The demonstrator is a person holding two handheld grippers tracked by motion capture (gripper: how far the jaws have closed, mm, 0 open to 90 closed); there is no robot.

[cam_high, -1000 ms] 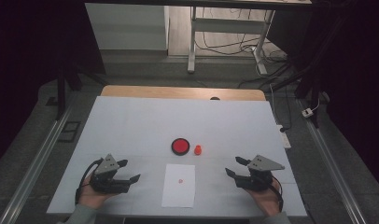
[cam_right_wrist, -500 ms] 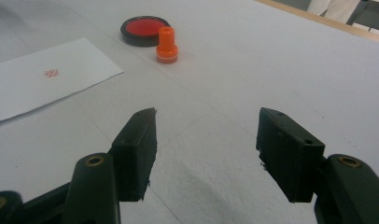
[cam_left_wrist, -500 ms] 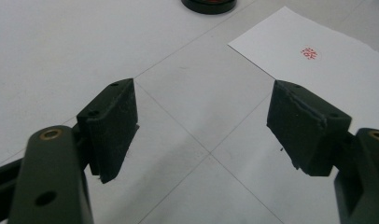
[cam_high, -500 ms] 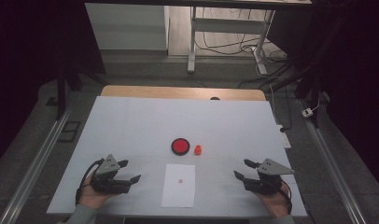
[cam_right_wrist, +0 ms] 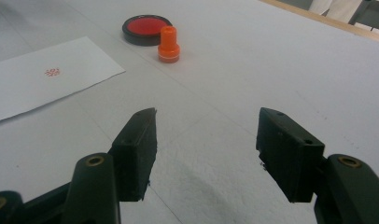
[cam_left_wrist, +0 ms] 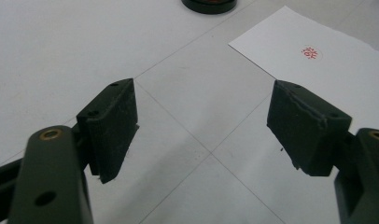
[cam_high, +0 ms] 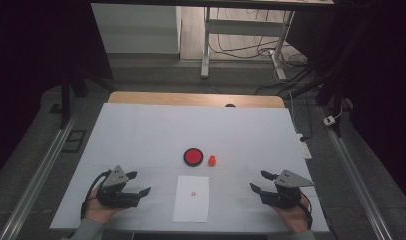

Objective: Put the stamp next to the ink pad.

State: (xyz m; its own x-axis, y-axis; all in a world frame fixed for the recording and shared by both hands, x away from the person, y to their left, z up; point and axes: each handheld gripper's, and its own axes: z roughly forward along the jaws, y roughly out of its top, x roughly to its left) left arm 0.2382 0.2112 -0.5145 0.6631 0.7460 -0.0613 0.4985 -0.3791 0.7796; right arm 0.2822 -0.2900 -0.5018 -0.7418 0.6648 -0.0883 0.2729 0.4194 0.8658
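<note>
**Ana:** Jaws on both sides stand wide apart with nothing between them. The left gripper [cam_high: 133,184] rests low at the near left of the bench [cam_high: 141,130], carried by the person's left hand [cam_high: 98,210]; the right gripper [cam_high: 263,182] sits at the near right, carried by the right hand [cam_high: 293,220].

**Ben:** And the things between them?

**Ana:** A white sheet of paper [cam_high: 192,207] lies flat at the near middle of the bench, between the two grippers and apart from both. It bears a small red stamp mark [cam_high: 193,193] near its far half.

**Ben:** Where is the stamp?

**Ana:** The orange stamp [cam_high: 212,160] stands upright just beyond the paper's far right corner. Just beside it, on its left in the high view, sits the round ink pad [cam_high: 193,156], black-rimmed with a red face, lid off. Whether the two touch I cannot tell; in the right gripper view the stamp [cam_right_wrist: 169,44] stands in front of the pad [cam_right_wrist: 145,25] and overlaps its rim.

**Ben:** What does the left gripper view give?

**Ana:** Its jaws frame bare bench, with the paper [cam_left_wrist: 327,79] ahead to the right, the red mark [cam_left_wrist: 310,52] on it, and the pad's black edge [cam_left_wrist: 208,5] at the top.

**Ben:** Is either gripper near the stamp?

**Ana:** No, both are well apart from it, each toward its own near corner.
</note>
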